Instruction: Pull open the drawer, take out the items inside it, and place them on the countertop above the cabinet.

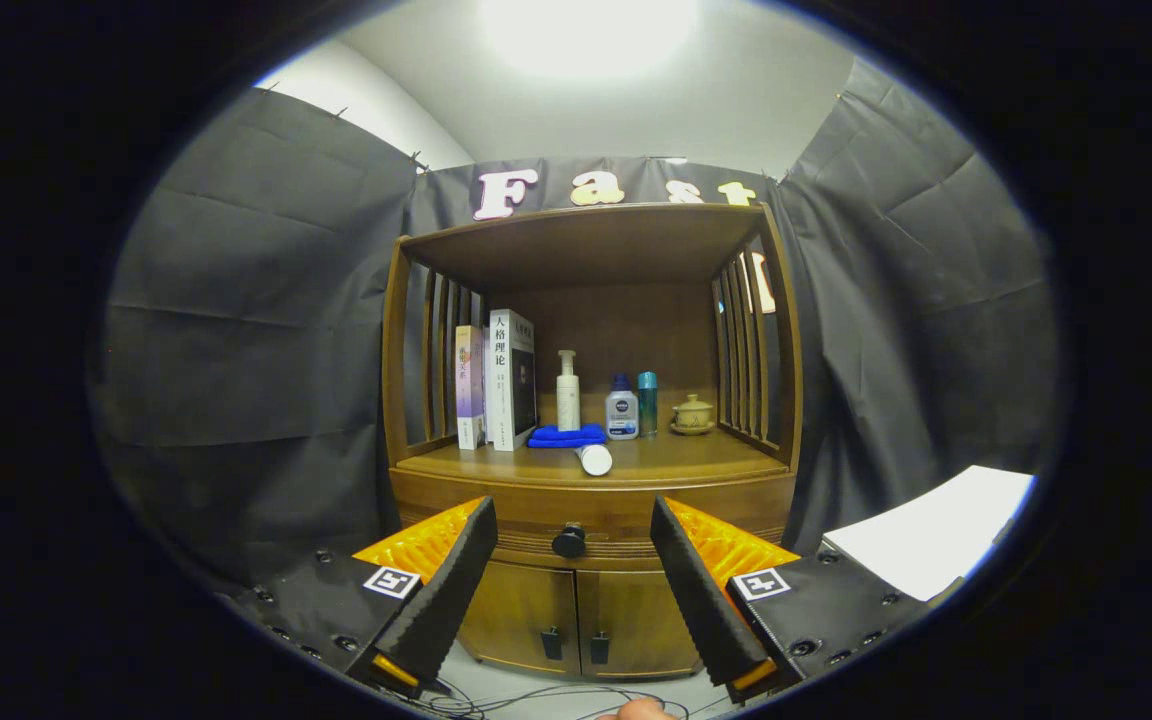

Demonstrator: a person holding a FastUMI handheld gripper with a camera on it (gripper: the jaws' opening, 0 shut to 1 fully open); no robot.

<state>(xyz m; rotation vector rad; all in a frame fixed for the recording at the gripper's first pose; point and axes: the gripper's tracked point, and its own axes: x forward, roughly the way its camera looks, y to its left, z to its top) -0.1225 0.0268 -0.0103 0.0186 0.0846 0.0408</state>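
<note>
With its fingers spread wide and holding nothing, the gripper (571, 570) faces the shut drawer (591, 515), the knob (568, 541) framed between them, while a blue cloth (566, 436) and white tube (594, 459) lie near the countertop's (696, 458) front edge.

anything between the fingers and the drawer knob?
Nothing. In the gripper view the open gripper frames the drawer knob, with bare space up to the closed drawer.
</note>
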